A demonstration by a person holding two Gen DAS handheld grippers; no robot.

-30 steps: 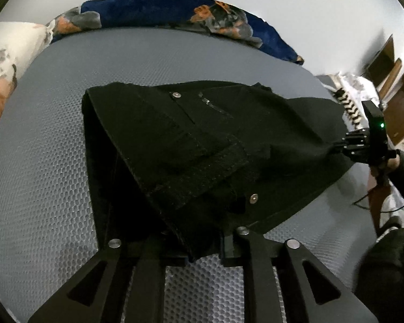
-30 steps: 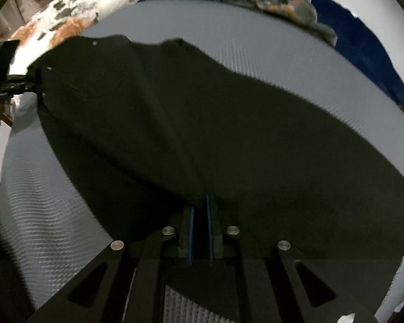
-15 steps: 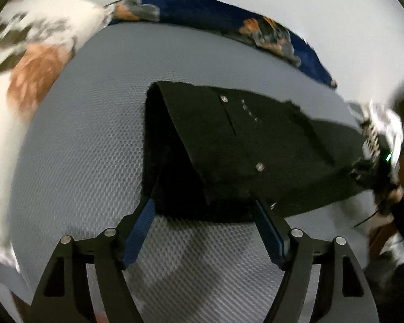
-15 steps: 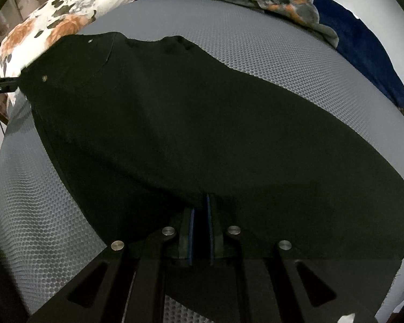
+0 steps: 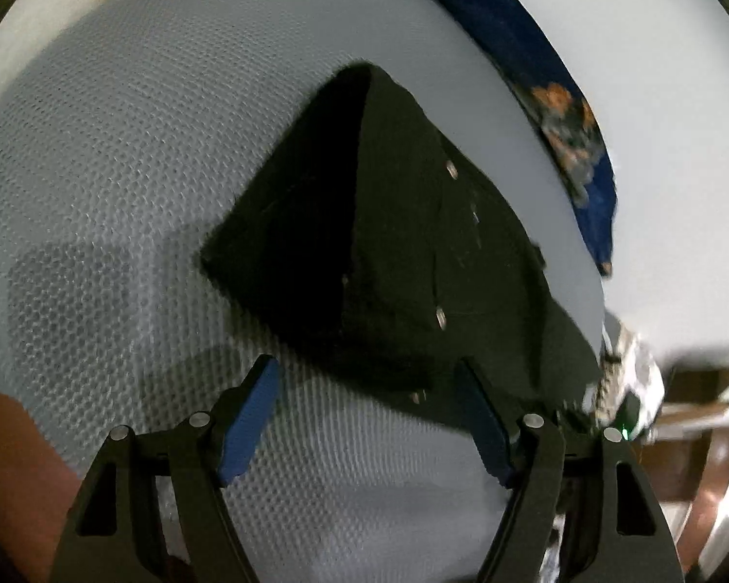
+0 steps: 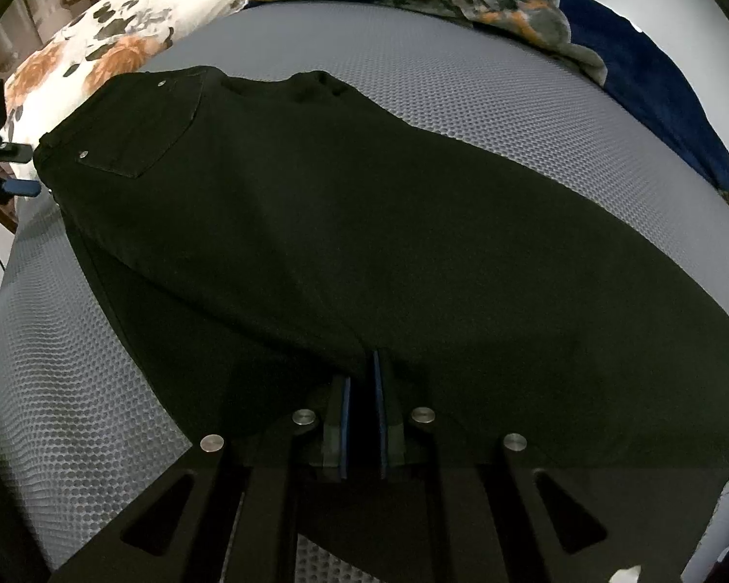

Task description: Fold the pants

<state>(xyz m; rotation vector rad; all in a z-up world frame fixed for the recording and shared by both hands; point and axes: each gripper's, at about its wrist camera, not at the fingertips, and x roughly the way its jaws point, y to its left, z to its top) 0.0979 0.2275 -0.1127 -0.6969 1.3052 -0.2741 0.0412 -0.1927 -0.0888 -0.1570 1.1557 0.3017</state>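
Observation:
Black pants lie folded lengthwise on the grey honeycomb bed cover; the waist with a back pocket and rivets is at the far left. My right gripper is shut on the near edge of the pants leg. In the left wrist view the waist end of the pants lies flat. My left gripper is open and empty, its blue pads just short of the waist edge. The left gripper also shows in the right wrist view, beside the waist.
A white floral pillow lies at the far left of the bed. A dark blue floral blanket runs along the far edge by the white wall. Brown wooden furniture stands past the bed's right side.
My left gripper let go of the waistband, opened wide and pulled back, swinging its view. The waist now lies flat on the bed. My right gripper stayed shut on the leg.

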